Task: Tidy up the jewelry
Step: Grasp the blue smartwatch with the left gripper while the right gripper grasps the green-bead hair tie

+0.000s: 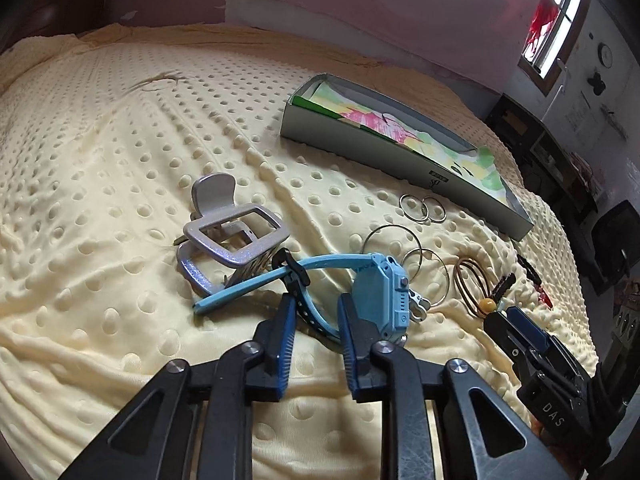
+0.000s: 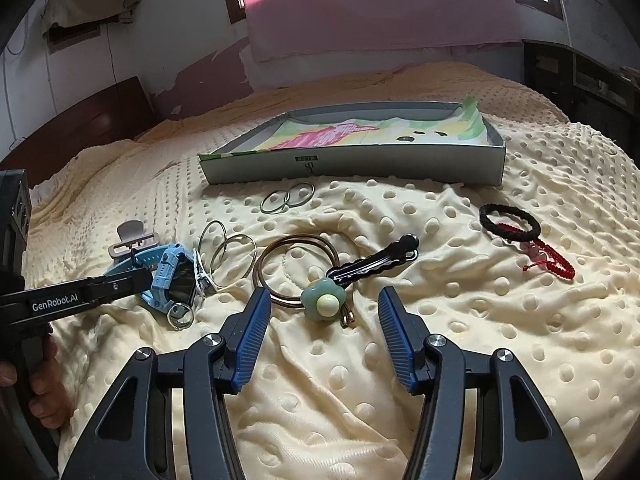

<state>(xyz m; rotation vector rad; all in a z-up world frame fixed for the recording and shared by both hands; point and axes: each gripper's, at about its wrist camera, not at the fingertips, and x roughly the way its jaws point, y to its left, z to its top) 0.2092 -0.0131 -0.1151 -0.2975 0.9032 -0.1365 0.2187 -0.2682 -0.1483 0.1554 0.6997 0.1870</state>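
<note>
**Both grippers closing in for a pick-up**

The left gripper [image 1: 316,316] straddles the blue watch [image 1: 380,296]: its strap runs between the jaws, though pad contact is unclear. The right gripper [image 2: 324,320] stands open, the flower clip [image 2: 325,302] just ahead between its fingertips, untouched. The step looks like grasping; next, each must clamp, lift and carry to the box [image 2: 352,168] beyond.

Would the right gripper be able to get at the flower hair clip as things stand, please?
Probably yes: the right gripper is open, and the flower hair clip lies just ahead of its fingertips, uncovered, though it rests partly on the bangles.
</note>
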